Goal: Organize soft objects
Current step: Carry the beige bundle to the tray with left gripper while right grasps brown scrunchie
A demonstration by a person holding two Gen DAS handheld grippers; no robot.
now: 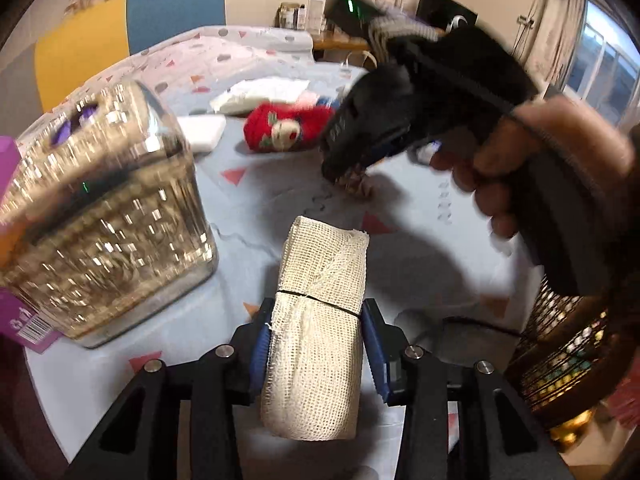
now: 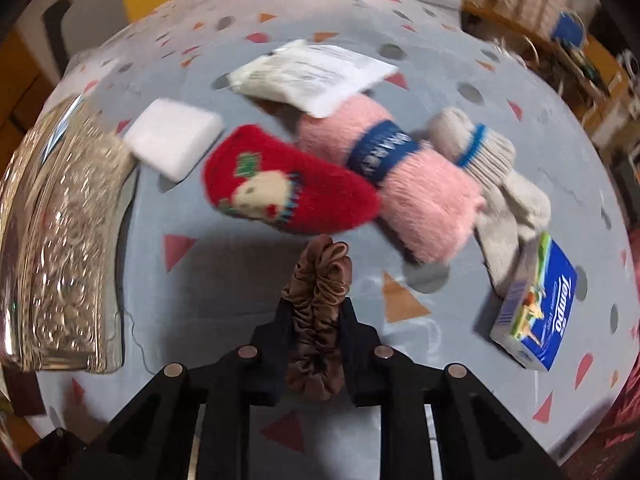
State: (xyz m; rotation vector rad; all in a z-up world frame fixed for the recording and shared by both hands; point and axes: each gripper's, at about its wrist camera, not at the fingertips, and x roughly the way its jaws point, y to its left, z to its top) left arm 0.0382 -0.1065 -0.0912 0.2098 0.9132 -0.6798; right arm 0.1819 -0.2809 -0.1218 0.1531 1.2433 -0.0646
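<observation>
**Both tongs loaded, the glass box off to the left**

The left gripper point(image 1: 316, 344) is closed partway on a cream-coloured roll of open-weave gauze bound with a thin black band point(image 1: 320, 320); the blue pads point(image 1: 262, 344) press its two sides. The roll's long axis runs straight out along the fingers, toward the centre of the frame.

The right gripper point(image 2: 316, 340) is nearly closed, pinching a brown satin scrunchie point(image 2: 318, 316) that stands up between the jaws at lower centre of the right wrist view.

The large clear embossed glass container point(image 1: 108, 216) fills the left of the left wrist view and sits at the left edge of the right wrist view. From both tongs it lies to the left, and the left gripper looks the nearer, so the gauze probably goes first, swung leftward and up over the rim.

Unsorted on the grey triangle-print tablecloth point(image 2: 240, 280) in the middle of the right wrist view lie a red fuzzy sock with a cartoon face point(image 2: 288, 192), a pink fluffy sock bundle with a blue paper band point(image 2: 400, 184), a beige knit sock with a blue stripe point(image 2: 492, 184), a white foam sponge block point(image 2: 172, 136) and a white plastic packet point(image 2: 308, 72). A blue tissue pack point(image 2: 536, 308) sits at right.
</observation>
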